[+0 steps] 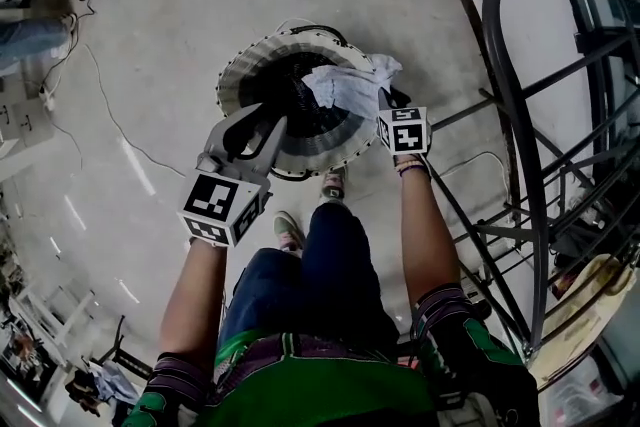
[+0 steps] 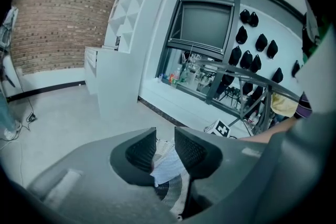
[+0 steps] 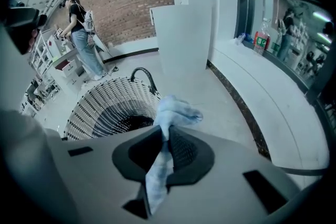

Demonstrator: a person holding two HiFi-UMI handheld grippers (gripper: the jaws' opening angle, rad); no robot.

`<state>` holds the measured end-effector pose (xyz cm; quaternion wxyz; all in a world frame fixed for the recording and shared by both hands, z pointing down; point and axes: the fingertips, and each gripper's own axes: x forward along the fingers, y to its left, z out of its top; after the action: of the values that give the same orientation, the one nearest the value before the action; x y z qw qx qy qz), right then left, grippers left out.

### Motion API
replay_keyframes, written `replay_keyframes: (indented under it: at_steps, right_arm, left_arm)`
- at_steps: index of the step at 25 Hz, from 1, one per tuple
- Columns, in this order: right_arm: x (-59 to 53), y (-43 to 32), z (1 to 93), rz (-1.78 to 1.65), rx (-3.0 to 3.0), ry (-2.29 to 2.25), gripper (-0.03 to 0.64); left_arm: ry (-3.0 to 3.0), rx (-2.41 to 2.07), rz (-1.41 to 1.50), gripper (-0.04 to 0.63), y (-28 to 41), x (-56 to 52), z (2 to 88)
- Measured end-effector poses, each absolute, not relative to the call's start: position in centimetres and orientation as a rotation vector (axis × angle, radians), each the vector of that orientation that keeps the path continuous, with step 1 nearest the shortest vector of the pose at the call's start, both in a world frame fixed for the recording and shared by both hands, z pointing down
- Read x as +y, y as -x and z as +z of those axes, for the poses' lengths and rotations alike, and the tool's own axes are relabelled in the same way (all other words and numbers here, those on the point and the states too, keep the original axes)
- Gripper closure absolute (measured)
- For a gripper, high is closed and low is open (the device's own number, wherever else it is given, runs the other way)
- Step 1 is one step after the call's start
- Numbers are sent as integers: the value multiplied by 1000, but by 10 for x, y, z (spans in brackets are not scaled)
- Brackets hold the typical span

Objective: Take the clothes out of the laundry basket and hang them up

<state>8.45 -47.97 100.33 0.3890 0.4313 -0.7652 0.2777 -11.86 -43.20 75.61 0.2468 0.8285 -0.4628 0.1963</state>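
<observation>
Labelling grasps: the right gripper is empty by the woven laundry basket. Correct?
Not empty. The right gripper's fingers are clamped on a pale cloth, by the woven laundry basket. The right gripper view shows the cloth pinched between them.

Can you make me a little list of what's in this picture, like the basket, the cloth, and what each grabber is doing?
basket: woven basket, standing on the floor in front of the person's feet
cloth: pale cloth, bunched up at the basket's right side
right gripper: right gripper, jaws clamped on the cloth
left gripper: left gripper, jaws apart over the basket, gripping nothing
rack: dark metal rack, at the right
hanging: not yet done
</observation>
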Motion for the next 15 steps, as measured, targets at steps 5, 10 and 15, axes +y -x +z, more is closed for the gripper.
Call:
replay_keyframes:
  at_steps: [5,10,15]
  right_arm:
    - [-459,-80,947,688,-1958,-1139,577]
    - [-434,-70,890,640,-1983,-1151,577]
    - [-408,-63,831,590,-2006,-1188,577]
  left_arm:
    - [-2302,-1273,510,479,130,-409,703]
    - [-2356,-1274,506,480,140,-380,650]
    - [-2408,-1292,461,480,149,-348,597]
